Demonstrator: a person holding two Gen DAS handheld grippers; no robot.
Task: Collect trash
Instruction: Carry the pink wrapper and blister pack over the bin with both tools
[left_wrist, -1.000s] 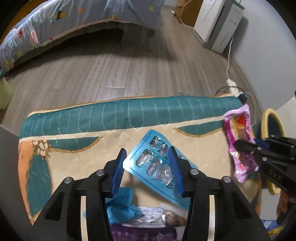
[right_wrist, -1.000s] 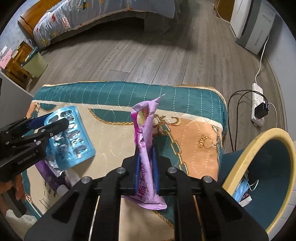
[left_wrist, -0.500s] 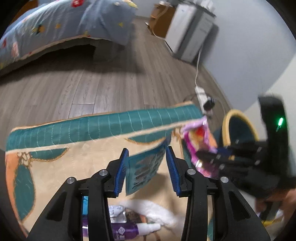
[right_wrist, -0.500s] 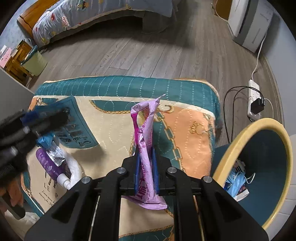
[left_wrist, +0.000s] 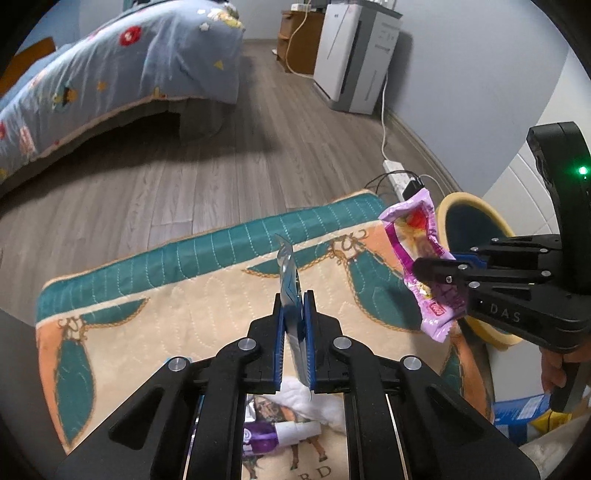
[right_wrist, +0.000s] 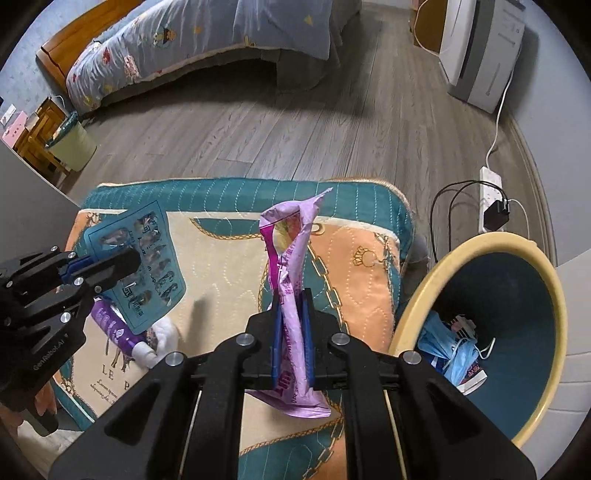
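A blue blister pack (left_wrist: 289, 275) stands edge-on between the pads of my left gripper (left_wrist: 293, 300), whose jaws are closing tight on it above the quilted mat (left_wrist: 207, 295). The right wrist view shows the same blister pack (right_wrist: 147, 258) face-on in the left gripper (right_wrist: 123, 260). My right gripper (right_wrist: 291, 295) is shut on a crumpled pink snack wrapper (right_wrist: 290, 254), held upright over the mat's right side. The wrapper (left_wrist: 417, 240) and right gripper (left_wrist: 424, 267) hang beside the yellow-rimmed trash bin (right_wrist: 421, 295), which holds blue face masks (right_wrist: 443, 339).
On the mat lie a purple tube (right_wrist: 110, 321) and a white wad of tissue (right_wrist: 166, 332). A power strip (right_wrist: 491, 181) with cables lies on the wood floor past the bin. A bed (left_wrist: 110, 74), a white appliance (left_wrist: 354, 55) and a small green bin (right_wrist: 72, 146) stand farther off.
The left gripper's jaws closed from wide apart onto the blister pack, which turned edge-on and rose off the mat. The right gripper lifted slightly with the wrapper, toward the bin.
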